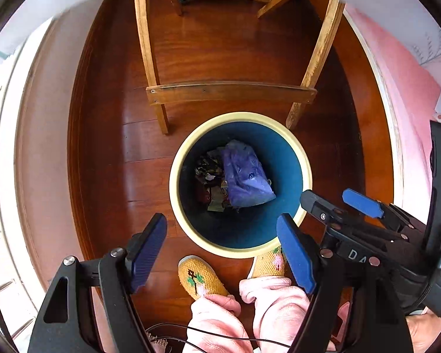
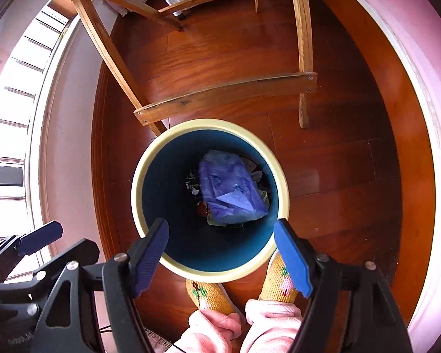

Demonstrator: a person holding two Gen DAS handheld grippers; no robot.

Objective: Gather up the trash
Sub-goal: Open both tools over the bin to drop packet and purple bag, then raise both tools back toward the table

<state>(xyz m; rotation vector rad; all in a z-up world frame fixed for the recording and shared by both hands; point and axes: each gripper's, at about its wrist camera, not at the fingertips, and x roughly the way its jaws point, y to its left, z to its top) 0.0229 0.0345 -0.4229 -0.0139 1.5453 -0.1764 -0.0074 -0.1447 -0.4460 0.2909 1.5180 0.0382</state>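
Observation:
A round trash bin (image 1: 173,176) with a cream rim and blue inside stands on the wooden floor; it also shows in the right wrist view (image 2: 136,188). Inside lies a crumpled blue plastic bag (image 1: 245,176) on several scraps of trash; the bag also shows in the right wrist view (image 2: 229,188). My left gripper (image 1: 223,253) is open and empty above the bin's near rim. My right gripper (image 2: 220,259) is open and empty above the near rim too. The right gripper (image 1: 332,206) also shows in the left wrist view, at the bin's right.
A wooden chair frame (image 1: 229,91) stands just behind the bin, its legs close to the rim. The person's yellow knitted slippers (image 1: 200,279) and pink trousers (image 1: 273,303) are right in front of the bin. A pink wall (image 1: 402,67) runs along the right.

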